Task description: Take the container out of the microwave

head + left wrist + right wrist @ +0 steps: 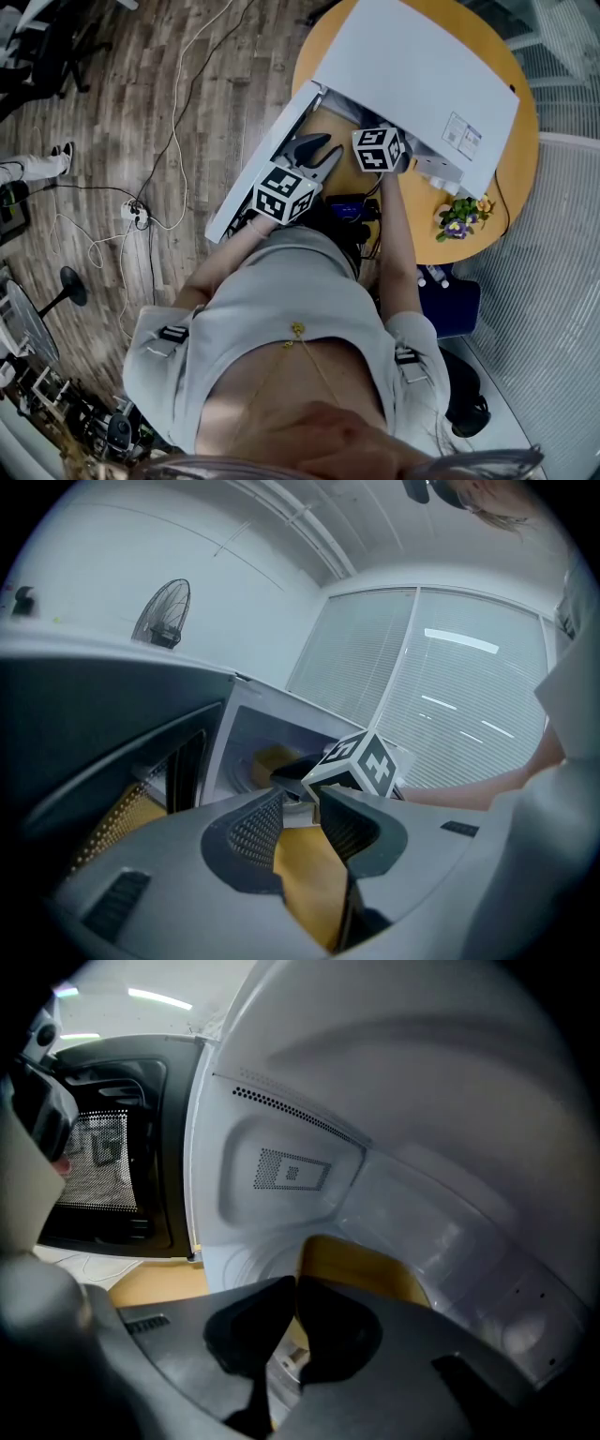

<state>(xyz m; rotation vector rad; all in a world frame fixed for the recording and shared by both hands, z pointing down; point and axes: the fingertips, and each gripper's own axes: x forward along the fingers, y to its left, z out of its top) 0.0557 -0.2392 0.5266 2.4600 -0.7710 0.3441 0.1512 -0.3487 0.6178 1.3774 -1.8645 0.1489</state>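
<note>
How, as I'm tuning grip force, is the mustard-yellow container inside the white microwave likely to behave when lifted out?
The mustard-yellow container sits small in the white microwave cavity, so it is probably light. Its smooth, plain wall may be slippery. The right gripper has its jaws together at one edge; lifted from there, it would likely tilt.

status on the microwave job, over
Left tool open, empty. Right tool inside microwave, shut on container rim. Container not yet out. Door open, nothing in the way.
</note>
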